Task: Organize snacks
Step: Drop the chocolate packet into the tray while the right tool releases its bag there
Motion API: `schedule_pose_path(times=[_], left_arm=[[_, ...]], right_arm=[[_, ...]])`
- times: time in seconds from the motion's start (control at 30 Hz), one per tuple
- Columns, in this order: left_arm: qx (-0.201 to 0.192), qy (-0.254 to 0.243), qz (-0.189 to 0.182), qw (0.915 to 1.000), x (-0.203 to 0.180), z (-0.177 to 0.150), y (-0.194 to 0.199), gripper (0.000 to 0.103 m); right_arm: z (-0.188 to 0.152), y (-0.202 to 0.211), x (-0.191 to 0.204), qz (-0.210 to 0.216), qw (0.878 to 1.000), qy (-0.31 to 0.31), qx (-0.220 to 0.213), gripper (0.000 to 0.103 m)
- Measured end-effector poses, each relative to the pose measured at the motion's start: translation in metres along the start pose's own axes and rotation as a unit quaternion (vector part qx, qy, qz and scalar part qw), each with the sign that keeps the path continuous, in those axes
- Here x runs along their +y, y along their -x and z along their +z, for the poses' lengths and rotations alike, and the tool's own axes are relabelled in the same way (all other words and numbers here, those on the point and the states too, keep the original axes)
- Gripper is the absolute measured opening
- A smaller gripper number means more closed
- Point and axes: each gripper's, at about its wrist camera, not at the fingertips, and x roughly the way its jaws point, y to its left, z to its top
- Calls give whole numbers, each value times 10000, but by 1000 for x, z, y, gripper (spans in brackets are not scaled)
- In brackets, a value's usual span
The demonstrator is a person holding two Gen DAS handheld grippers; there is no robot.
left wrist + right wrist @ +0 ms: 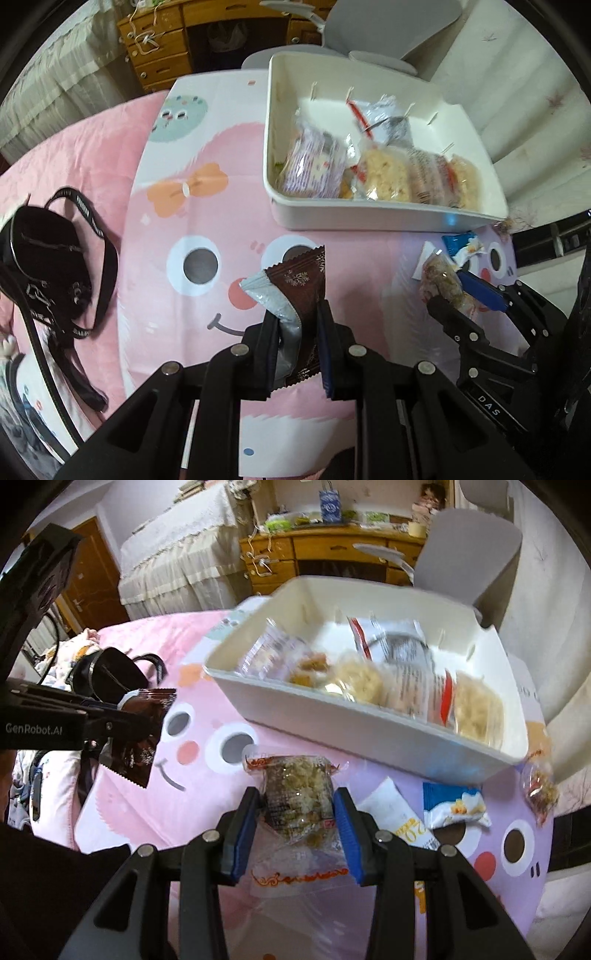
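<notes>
Both tongs are clenched on snacks above the pink cartoon cloth [207,206]: the left gripper [297,321] pinches a brown packet [301,280], the right gripper [297,812] a clear-wrapped rice cake [299,794]. Beyond them sits the white bin [369,734], holding several wrapped snacks, with a black bag [44,254] off on the left of the cloth. Near the bin's front wall lie a blue-white packet [456,806], a white sachet [388,808] and another small clear-wrapped snack [541,786].

snacks in white bin [369,734] motion-blurred, black bag [40,266] cut off at edge
</notes>
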Motion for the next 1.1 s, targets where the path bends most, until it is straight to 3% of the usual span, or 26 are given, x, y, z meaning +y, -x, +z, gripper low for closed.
schedule_pose_path(times=[0.27,0.5,0.9,1.1], left_arm=[[-477,-449,-54,9978,-4,32,52,17],[-743,-928,-6,9929,-12,70,72,17],[-1031,-1235,9,9870,-20,138,59,17],[-1216,-1402,-183,9825,-23,163,43,17]], right_arm=[[26,29,19,-79,9987,86,-490,42],[50,41,27,-208,9960,2,-867,42],[92,46,15,-661,9861,-453,-1452,42],[103,39,6,-932,9784,-810,-1656,42]])
